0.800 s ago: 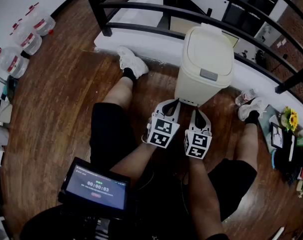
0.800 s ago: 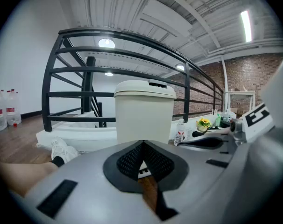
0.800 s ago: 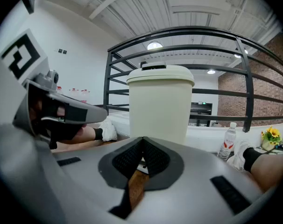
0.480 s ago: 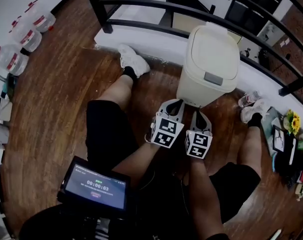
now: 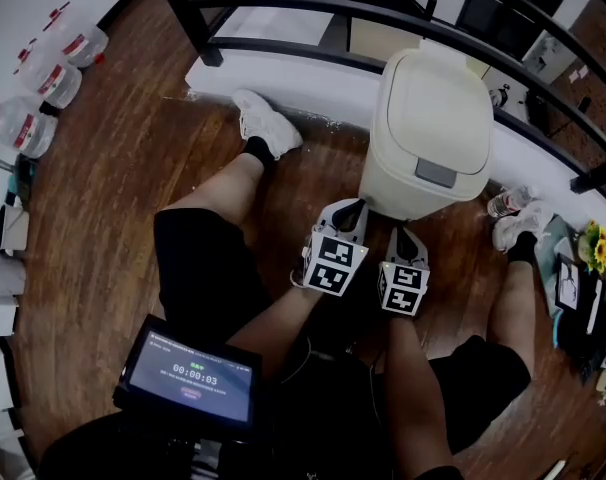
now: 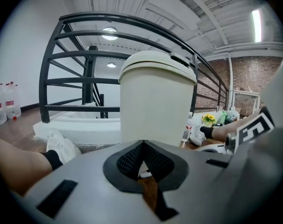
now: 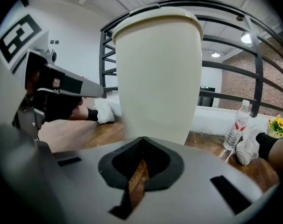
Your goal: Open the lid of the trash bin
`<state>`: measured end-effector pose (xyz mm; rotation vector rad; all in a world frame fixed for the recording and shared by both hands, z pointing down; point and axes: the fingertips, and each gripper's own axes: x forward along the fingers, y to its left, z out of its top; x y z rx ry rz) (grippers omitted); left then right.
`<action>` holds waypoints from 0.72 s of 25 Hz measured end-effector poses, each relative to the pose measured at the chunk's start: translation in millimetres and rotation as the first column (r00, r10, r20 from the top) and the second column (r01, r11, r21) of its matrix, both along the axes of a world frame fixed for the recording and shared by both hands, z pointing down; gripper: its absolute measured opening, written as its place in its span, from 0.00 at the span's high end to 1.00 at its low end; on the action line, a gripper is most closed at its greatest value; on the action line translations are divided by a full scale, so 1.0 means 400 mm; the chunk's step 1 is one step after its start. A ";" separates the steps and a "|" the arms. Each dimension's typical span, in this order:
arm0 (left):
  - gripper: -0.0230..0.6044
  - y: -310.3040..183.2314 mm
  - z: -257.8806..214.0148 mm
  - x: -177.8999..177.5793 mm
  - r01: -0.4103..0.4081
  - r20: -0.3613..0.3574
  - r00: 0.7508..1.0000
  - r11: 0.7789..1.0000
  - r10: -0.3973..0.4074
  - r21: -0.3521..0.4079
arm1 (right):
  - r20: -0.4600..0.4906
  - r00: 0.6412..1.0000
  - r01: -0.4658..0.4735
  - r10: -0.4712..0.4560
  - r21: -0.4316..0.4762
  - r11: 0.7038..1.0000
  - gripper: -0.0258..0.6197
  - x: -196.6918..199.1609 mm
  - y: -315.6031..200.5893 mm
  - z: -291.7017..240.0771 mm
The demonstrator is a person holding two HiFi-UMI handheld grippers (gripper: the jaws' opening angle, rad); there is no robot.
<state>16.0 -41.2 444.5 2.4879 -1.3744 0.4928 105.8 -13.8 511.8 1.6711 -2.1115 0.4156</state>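
Observation:
A cream trash bin (image 5: 428, 118) stands on the wood floor against a white ledge, its lid down. A grey push tab (image 5: 435, 173) sits at the lid's front edge. My left gripper (image 5: 351, 208) is shut and empty, with its tip just short of the bin's lower front. My right gripper (image 5: 403, 233) is beside it, also shut and empty, a little further back. The bin (image 6: 155, 97) fills the middle of the left gripper view above the closed left gripper (image 6: 142, 144). In the right gripper view the bin (image 7: 158, 73) rises right ahead of the right gripper (image 7: 142, 139).
A black railing (image 5: 313, 13) runs behind the bin on the white ledge (image 5: 283, 73). The person's legs and white shoes (image 5: 266, 123) lie on either side. A small water bottle (image 5: 505, 202) stands right of the bin, with jugs (image 5: 43, 78) far left and a tablet (image 5: 188, 376) below.
The head view has shifted, so the bin sits further right and slightly lower. Both grippers have edged a little closer to the bin's base and stay shut.

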 end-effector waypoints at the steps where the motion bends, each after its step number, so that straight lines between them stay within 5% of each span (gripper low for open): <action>1: 0.97 -0.007 0.003 -0.002 0.003 0.001 1.000 1.000 -0.003 -0.004 | 0.000 1.000 0.000 0.000 -0.009 1.000 0.95 -0.001 -0.005 0.008; 18: 0.97 -0.091 0.099 -0.029 -0.009 0.051 0.999 0.996 0.014 -0.085 | 0.032 0.996 -0.075 0.085 -0.244 0.967 0.95 0.020 -0.090 0.210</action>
